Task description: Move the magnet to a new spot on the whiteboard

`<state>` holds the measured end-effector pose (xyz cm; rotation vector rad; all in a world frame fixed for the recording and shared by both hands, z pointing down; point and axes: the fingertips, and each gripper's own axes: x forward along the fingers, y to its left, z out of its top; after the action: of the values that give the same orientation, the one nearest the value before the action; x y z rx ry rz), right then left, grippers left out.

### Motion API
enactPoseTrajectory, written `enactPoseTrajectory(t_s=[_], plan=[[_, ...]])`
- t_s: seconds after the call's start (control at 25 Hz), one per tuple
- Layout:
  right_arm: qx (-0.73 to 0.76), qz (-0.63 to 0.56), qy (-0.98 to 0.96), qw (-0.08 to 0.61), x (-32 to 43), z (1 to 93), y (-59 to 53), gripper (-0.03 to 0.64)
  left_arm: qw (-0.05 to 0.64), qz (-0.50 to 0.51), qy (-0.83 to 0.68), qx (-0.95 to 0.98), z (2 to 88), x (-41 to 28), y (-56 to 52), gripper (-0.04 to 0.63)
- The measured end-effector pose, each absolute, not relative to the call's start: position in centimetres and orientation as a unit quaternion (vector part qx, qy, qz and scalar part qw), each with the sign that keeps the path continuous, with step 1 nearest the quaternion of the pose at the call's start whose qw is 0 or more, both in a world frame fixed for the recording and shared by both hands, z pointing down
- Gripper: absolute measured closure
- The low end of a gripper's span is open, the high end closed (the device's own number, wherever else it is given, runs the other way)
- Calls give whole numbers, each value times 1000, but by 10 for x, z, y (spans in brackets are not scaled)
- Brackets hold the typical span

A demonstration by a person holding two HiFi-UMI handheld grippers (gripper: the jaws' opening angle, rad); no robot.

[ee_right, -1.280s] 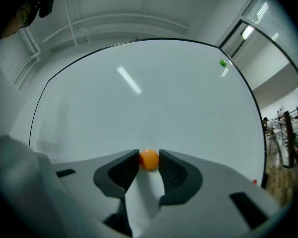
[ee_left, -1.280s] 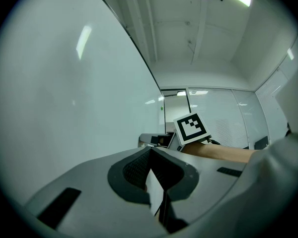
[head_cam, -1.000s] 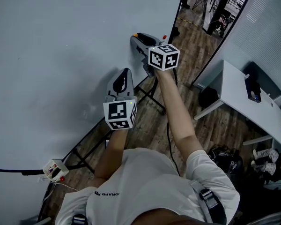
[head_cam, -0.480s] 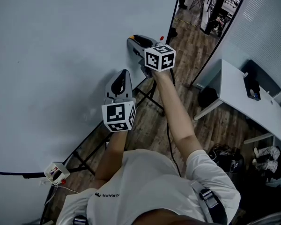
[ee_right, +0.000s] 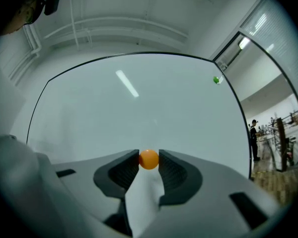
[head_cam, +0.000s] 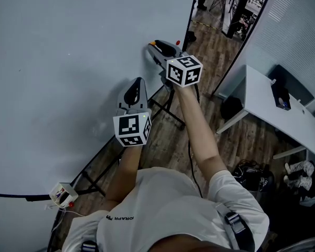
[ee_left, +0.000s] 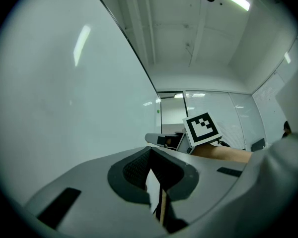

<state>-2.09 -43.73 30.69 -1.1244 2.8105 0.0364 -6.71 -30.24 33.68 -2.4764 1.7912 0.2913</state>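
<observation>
From the head view, found the right claw [head_cam: 153,47] tip-on to the whiteboard [head_cam: 68,51] toward its right end, with a speck of orange at the tip, taken to be the magnet [head_cam: 153,42]. Found the left claw [head_cam: 140,81] lower in that view, just beside the board, with nothing visible in it. Could not settle from this angle contact between magnet and board face.

From the left gripper view, found the left claw [ee_left: 150,150] closed tip to tip with nothing between the jaws. Noted the whiteboard [ee_left: 64,93] along the left and the right claw's marker cube [ee_left: 202,128] ahead. Judged this claw idle in the step; advise holding it in place, clear of the board.

From the right gripper view, found the right claw [ee_right: 149,155] partly open and clamped on the orange magnet [ee_right: 149,159], with a jaw against each side and the ball at the very tips. Noted bare whiteboard [ee_right: 139,103] behind and a green magnet [ee_right: 216,80] near the upper right corner, well apart. Judged the step in hand to be carrying the magnet to a fresh spot. Advise a steady squeeze, to guard against a round body slipping out of a tip grip. Advise keeping the jaws square to the board face, choosing bare surface well away from the green magnet and the board's edge, pressing the magnet flat on, and opening only after seating it firmly. Advise withdrawing straight back to avoid dragging it off the mark.
</observation>
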Motion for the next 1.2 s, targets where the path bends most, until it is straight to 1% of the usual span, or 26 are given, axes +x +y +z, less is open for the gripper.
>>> enactPoseTrajectory(t_s=[0.52, 0.76, 1.2], plan=[[-401, 15, 913, 78, -3, 311, -412, 485, 35, 92, 574, -813, 335, -52, -299, 592], [-415, 3, 904, 103, 5, 312, -404, 485, 34, 88, 574, -814, 339, -51, -298, 592], [-424, 41, 898, 109, 15, 306, -380, 485, 35, 93, 564, -819, 336, -41, -297, 592]])
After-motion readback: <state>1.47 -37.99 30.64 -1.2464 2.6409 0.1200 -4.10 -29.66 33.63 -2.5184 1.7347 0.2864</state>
